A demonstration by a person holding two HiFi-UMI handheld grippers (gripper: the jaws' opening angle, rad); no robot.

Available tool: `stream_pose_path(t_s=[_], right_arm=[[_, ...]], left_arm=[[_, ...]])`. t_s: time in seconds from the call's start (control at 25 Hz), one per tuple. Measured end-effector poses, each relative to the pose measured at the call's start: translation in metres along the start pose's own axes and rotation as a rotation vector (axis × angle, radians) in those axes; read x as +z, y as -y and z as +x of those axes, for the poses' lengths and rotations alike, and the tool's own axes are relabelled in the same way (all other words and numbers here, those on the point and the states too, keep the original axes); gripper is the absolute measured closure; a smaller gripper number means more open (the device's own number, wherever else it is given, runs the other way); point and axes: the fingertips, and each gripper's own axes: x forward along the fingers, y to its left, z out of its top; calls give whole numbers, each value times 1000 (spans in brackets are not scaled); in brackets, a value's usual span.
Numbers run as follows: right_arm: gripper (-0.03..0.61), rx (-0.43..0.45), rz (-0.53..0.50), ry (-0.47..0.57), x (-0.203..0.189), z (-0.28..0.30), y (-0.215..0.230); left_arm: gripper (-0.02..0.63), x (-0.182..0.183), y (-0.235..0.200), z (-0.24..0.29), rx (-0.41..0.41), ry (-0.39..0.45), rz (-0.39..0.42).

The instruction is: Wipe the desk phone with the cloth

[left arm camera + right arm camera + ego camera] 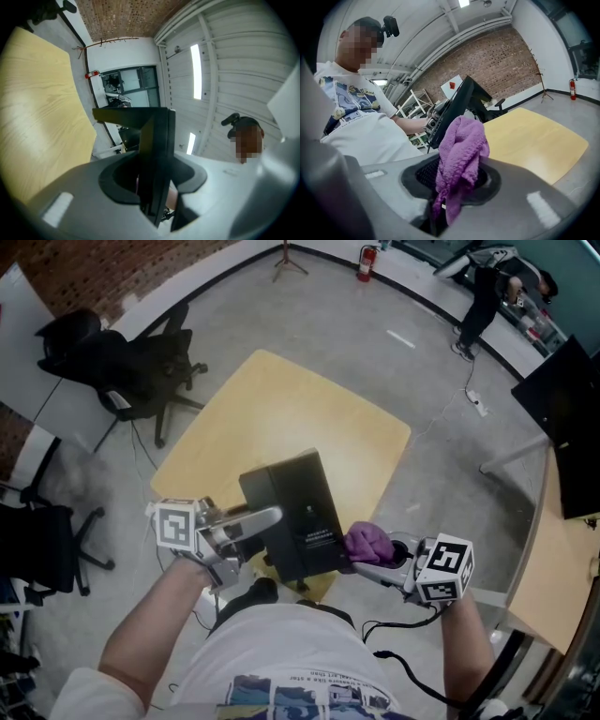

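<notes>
gripping the desk phone (298,502) by its thin edge, the left tool (272,517) bears a stiff, likely hefty body; the right tool (373,557) pinches the soft, light cloth (367,541) just beside it.

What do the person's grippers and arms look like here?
The left gripper and right gripper are pale grey with dark-lined jaws; each carries a white cube with black square markers. A black cable hangs below the right one. The person wears a white short-sleeved T-shirt with a printed picture.
</notes>
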Motion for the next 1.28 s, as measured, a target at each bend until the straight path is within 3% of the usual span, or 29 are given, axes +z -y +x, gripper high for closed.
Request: stream_pose_path(t_s=[0.16, 0.28, 0.4, 0.8, 1.28], right_arm=[[476, -54, 36, 60, 3, 1, 15], [476, -114, 63, 144, 15, 1, 36], [476, -129, 72, 219, 38, 2, 52], [477, 122, 77, 299, 77, 34, 36], [477, 162, 86, 175, 16, 31, 11]], left_arm=[[430, 0, 11, 7, -54, 10, -34], [430, -2, 1, 7, -5, -13, -6], [430, -4, 3, 8, -17, -25, -14], [430, -18, 16, 21, -59, -84, -32], [430, -2, 14, 11, -36, -14, -28]])
